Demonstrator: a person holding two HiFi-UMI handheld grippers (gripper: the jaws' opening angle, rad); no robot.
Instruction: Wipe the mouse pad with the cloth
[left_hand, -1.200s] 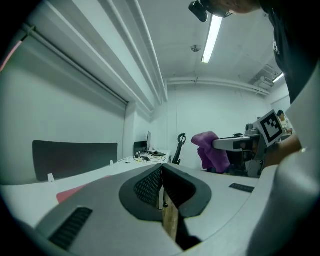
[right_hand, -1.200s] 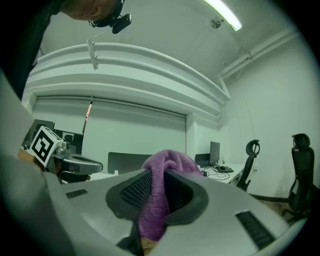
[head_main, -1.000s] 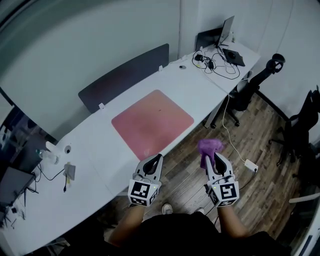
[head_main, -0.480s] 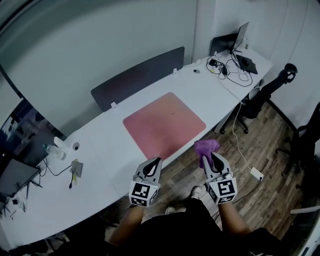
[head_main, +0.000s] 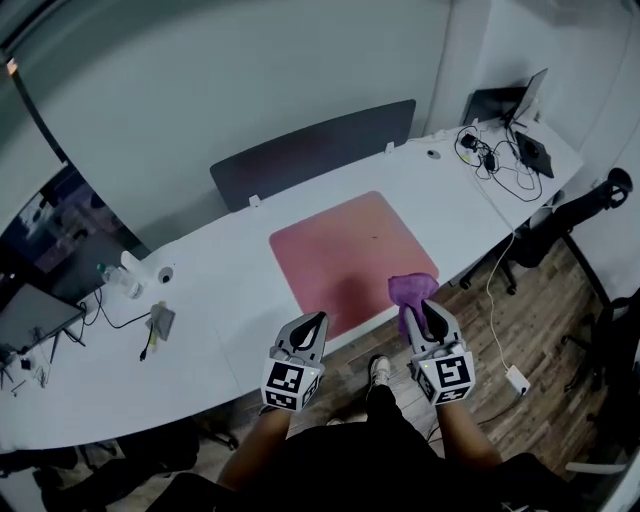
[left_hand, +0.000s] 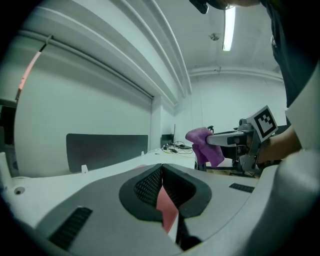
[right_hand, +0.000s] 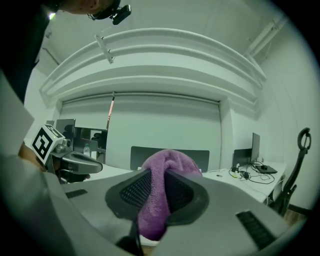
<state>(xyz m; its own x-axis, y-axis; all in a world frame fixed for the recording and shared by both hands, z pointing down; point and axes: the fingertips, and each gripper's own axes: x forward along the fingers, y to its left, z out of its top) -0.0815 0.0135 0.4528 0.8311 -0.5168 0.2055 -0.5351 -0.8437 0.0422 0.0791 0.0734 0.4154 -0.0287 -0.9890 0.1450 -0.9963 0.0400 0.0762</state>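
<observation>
One fuzzy purple cloth (head_main: 409, 291) is clamped in the right gripper (head_main: 427, 308) at 5 o'clock of the flat, square pink pad (head_main: 345, 255). The left gripper (head_main: 314, 320) is closed and empty. The pad is laid on a smooth white desk (head_main: 225, 295) above a plank floor (head_main: 540, 330).

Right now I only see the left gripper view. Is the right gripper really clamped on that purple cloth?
Observer: Yes. The right gripper view shows the right gripper shut on the purple cloth, which bulges above its jaws.
Operator: Where is the mouse pad?
Observer: In the head view, the pink mouse pad lies flat on the white desk, ahead of both grippers.
Operator: And the cloth against it?
Observer: It shows over the pad's near right corner. I cannot tell whether they touch.
</observation>
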